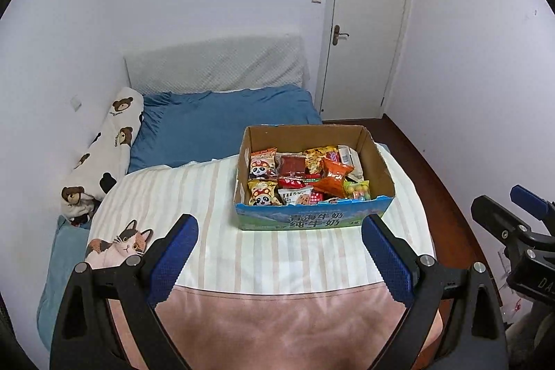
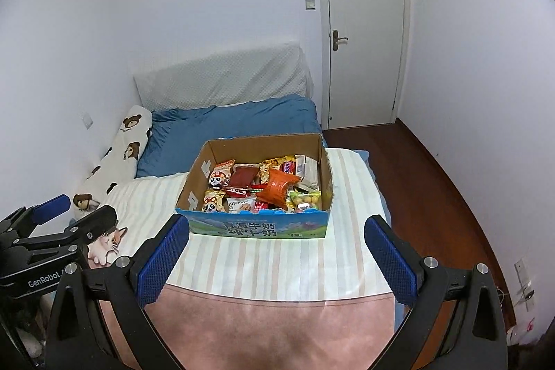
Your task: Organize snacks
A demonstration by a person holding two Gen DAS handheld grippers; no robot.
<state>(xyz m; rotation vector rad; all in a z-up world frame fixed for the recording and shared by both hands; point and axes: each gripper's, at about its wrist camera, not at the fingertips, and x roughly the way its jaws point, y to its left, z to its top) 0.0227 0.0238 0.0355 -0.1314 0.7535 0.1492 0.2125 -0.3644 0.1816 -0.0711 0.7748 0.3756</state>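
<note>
A cardboard box [image 1: 376,158] [image 2: 322,158] with a blue printed front stands on the striped blanket on the bed. Several snack packets fill it: panda packets [image 1: 262,193] [image 2: 214,200], a dark red pack [image 1: 293,164] [image 2: 244,176], an orange bag [image 1: 334,177] [image 2: 277,188], a bag of coloured balls [image 1: 357,190] [image 2: 307,200]. My left gripper [image 1: 279,233] is open and empty, short of the box. My right gripper [image 2: 276,234] is open and empty too, also short of the box front. Each gripper shows at the other view's edge.
A striped blanket with a cat print [image 1: 125,243] [image 2: 107,243] covers the near bed, pink at its front. Beyond it lie a blue duvet [image 1: 222,120], a bear-print pillow [image 1: 111,141] and a padded headboard [image 2: 222,78]. At the right are wooden floor [image 2: 416,169] and a shut white door [image 2: 364,30].
</note>
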